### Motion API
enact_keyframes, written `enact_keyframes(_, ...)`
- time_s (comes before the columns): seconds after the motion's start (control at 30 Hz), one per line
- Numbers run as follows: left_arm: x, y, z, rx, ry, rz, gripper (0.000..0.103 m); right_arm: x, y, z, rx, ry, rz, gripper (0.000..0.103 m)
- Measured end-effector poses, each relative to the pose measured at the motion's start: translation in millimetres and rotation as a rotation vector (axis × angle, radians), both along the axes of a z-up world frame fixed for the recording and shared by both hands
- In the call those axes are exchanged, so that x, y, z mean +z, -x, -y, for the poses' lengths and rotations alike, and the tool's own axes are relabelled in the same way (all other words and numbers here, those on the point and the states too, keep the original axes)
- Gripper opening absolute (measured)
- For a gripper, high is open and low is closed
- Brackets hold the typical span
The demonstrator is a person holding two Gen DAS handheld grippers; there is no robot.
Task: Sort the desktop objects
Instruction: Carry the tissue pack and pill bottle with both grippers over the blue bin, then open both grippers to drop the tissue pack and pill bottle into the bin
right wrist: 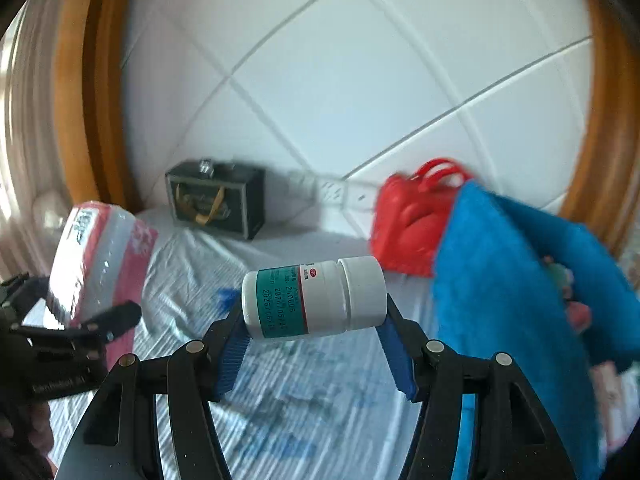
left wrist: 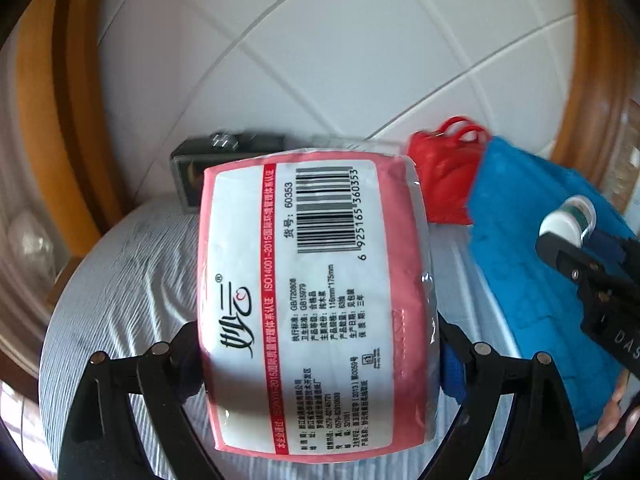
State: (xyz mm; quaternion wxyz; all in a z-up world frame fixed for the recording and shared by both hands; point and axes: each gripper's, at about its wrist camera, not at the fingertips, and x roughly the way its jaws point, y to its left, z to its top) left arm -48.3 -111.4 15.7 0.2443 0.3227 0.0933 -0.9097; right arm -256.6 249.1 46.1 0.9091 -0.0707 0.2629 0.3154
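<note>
- The left claw [left wrist: 320, 364] is clamped on a pink tissue pack [left wrist: 316, 304], jaws spread wide across its soft sides; it fills the centre of the left wrist view, held above the desk [left wrist: 132, 280], probably so it can be carried to its sorting spot.
- The pack's white label faces the camera: a barcode reading 6 925165 360353, item number 60353, a red band with "ISO14001-2015", and "116mm*175mm" among the small Chinese print.
- The right claw [right wrist: 316, 340] grips a white pill bottle [right wrist: 316, 300] end to end, base on one blue pad and cap on the other, so it lies sideways at the centre of the right wrist view, clear of the desk.
- The bottle's teal label shows dates, "2024/06" and "2026/05" being about all that reads.
- At the right of both views lie a blue towel [right wrist: 520, 272] and, just behind it, a red bag [right wrist: 412, 224].
- A dark box [right wrist: 216, 200] sits against the tiled wall [right wrist: 360, 80], upper left of centre.
</note>
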Motion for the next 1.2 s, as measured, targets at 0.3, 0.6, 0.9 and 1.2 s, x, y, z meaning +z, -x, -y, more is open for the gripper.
enact_keyframes(0.3,36,18,-109,-0.166,0.084,-0.074,0.091,38,23,114,-0.146,-0.065,0.097,0.061)
enact_keyframes(0.6,67,81,-252,-0.355,0.109,-0.127,0.091,31,-4,261,-0.328,-0.074,0.091,0.061)
enact_keyframes(0.9,63,154,-377,-0.451,0.114,-0.084,0.091,-2,-51,370,-0.404,-0.023,0.049,0.061)
enact_keyframes(1.2,41,194,-426,-0.458,0.121,-0.005,0.091,-35,-92,410,-0.392,0.026,-0.002,0.061)
